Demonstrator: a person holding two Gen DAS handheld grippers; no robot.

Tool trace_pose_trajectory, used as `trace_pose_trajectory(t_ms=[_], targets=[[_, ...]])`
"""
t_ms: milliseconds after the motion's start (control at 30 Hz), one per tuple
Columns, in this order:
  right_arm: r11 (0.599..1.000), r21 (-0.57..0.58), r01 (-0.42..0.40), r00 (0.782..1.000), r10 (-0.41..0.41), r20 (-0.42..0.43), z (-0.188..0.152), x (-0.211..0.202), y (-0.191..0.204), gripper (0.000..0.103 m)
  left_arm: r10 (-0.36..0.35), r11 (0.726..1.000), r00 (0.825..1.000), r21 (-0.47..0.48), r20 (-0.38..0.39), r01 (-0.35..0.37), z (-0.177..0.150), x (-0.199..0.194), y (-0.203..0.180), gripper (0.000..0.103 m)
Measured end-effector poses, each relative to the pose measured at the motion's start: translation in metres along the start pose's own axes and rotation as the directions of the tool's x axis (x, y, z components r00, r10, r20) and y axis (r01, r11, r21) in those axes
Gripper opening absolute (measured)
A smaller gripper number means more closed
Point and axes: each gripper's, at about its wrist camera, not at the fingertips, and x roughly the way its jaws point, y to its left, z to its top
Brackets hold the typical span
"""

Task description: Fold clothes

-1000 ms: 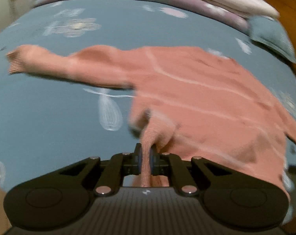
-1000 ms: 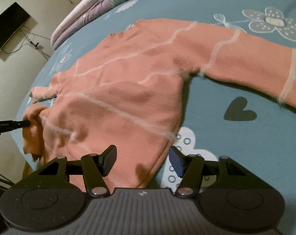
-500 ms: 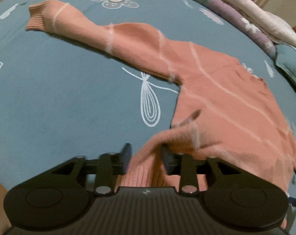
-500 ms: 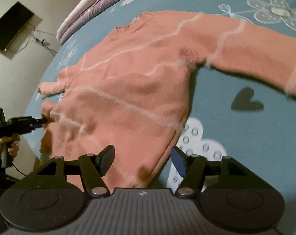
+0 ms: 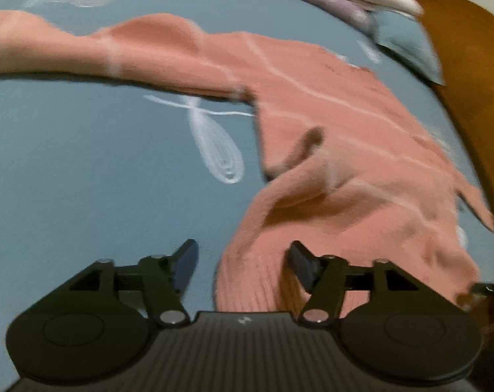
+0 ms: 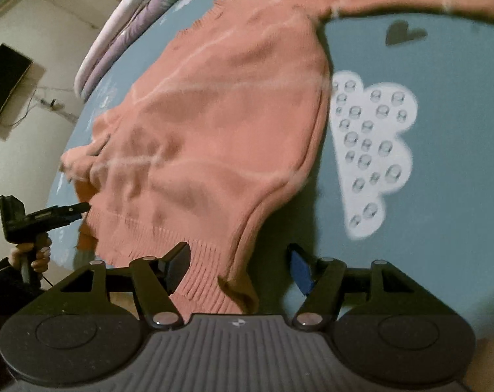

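**A:** So how far along is the folding? Looks barely started to me. The sweater [image 6: 220, 124] is lying spread out on the bed [image 6: 443, 163], body flat-ish, one sleeve [image 5: 83, 49] stretched out straight to the side. No actual fold anywhere that I can see.

**B:** Agreed. The only thing not flat is the hem corner by the left gripper [image 5: 240, 261], which is rumpled and bunched up. Those jaws have just been opening; the ribbed hem sits between them but the pads aren't pressing it, so it's let go.

**A:** And the right gripper [image 6: 237, 268]? Also been opening a bit, jaws wide apart, with the other hem corner [image 6: 233, 287] poking in between them. Nothing pinched.

**B:** Yeah, both released. My guess is this is still the laying-out stage: get the bottom edge straight, then sleeves in, then fold the body. All of that is left.

**A:** Other sleeve is hard to read, by the way. It's off at the bed's edge and blurry.
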Motion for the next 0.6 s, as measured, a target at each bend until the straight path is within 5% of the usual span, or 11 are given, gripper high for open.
trace_pose_trajectory(t_ms=[100,233,467,567,600], targets=[[0.999,0.033,-0.011,0.997,0.009,0.071,-0.005,0.007,0.006,0.086,-0.107,0.99,0.994,0.086,-0.027,0.109,0.01,0.008,-0.004,0.071],[0.999,0.044,0.006,0.992,-0.011,0.124,-0.001,0.013,0.015,0.085,-0.21,0.966,0.975,0.137,-0.077,0.218,0.019,0.024,-0.014,0.07],[0.986,0.115,-0.118,0.988,0.105,0.114,-0.037,0.012,0.014,0.081,-0.356,0.934,0.929,-0.017,-0.1,0.356,-0.001,0.015,0.009,0.069],[0.969,0.176,-0.175,0.975,0.146,0.165,-0.03,0.018,-0.005,0.063,-0.379,0.922,0.924,-0.102,-0.046,0.373,-0.001,0.02,0.013,0.067],[0.965,0.188,-0.183,0.974,0.151,0.17,-0.024,0.023,-0.009,0.048,-0.359,0.928,0.933,-0.116,-0.029,0.353,0.001,0.022,0.009,0.056]])
